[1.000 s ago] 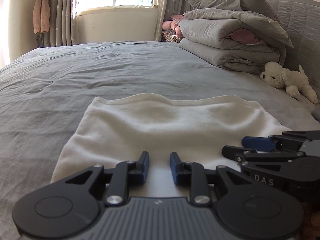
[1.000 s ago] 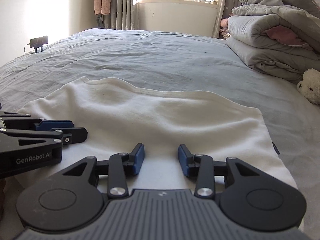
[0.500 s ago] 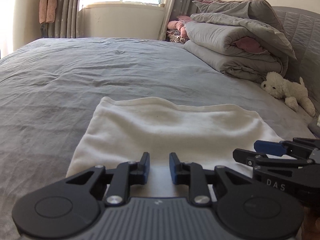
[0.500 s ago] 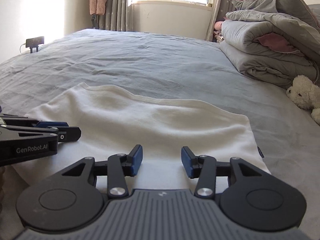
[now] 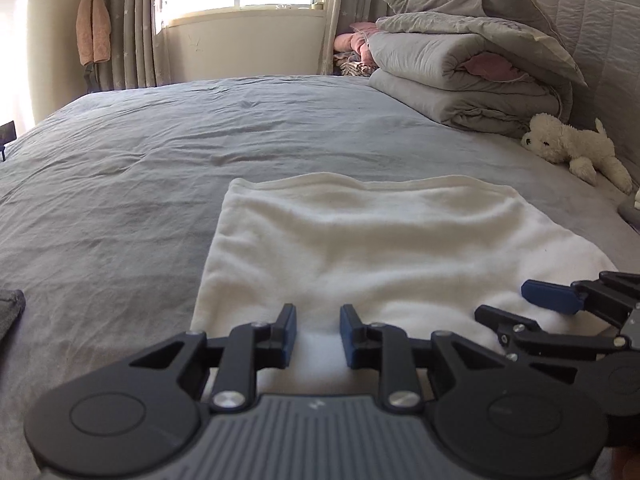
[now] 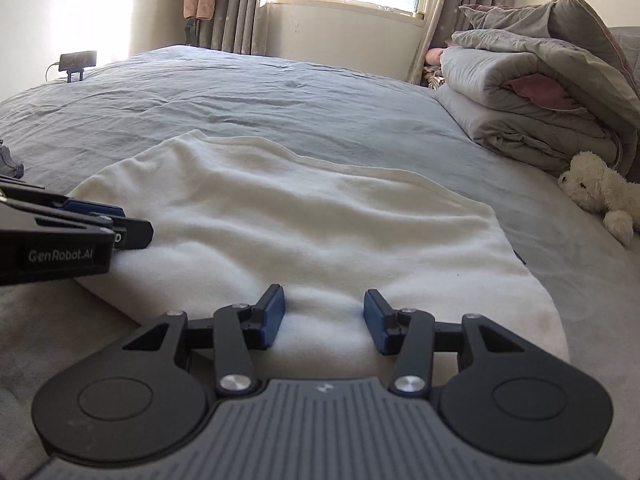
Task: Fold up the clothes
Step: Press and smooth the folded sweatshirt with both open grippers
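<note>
A white fleece garment lies folded flat on the grey bed; it also shows in the right wrist view. My left gripper is open, low over the garment's near edge, with nothing between its blue pads. My right gripper is open wider, also at the near edge, with a small hump of white cloth between its pads. The right gripper shows at the right of the left wrist view. The left gripper shows at the left of the right wrist view.
The grey bed sheet spreads around the garment. A folded grey duvet stack and a white plush dog lie at the far right by the headboard. A dark grey cloth lies at the left edge.
Both grippers have drawn back and risen slightly at the garment's near edge. The right gripper's jaws have opened wider. The garment has not moved.
</note>
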Motion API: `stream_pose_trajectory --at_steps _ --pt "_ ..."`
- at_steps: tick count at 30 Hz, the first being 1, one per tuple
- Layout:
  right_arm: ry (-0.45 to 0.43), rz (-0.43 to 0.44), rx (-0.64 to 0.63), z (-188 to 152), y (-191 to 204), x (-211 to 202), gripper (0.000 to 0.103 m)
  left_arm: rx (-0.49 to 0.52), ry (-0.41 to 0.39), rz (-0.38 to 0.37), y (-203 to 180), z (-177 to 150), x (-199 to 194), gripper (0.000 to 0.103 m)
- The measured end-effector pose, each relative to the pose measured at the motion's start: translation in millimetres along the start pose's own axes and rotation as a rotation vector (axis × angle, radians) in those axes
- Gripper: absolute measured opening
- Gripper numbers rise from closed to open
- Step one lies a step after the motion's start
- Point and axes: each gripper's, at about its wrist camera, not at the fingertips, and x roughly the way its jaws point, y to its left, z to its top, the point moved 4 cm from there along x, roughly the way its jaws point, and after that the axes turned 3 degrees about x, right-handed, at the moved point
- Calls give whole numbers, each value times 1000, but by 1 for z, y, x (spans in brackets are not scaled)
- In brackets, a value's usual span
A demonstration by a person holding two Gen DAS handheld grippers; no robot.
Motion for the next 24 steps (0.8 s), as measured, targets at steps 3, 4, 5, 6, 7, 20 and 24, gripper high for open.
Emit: stream_pose_trajectory --at_steps 3,4,5,6,7,20,24 --pt "-44 19 42 -8 -5 -2 49 58 -34 -3 5 -13 -5 23" --pt "-41 36 64 -7 -8 -2 49 53 -41 0 6 -15 -6 23" --pt "-39 50 81 -6 -11 -1 49 30 -40 3 7 -14 -6 23" --pt "-36 60 93 -5 -13 0 49 3 -36 6 7 -13 -5 23" --pt "-33 66 100 -5 -14 0 50 -10 -33 15 6 -11 -4 23" --pt "-37 76 105 -6 -12 -2 50 -1 -14 70 10 -12 -12 37" --pt "-43 78 108 -5 -13 -2 50 -21 -14 85 16 -16 -12 36"
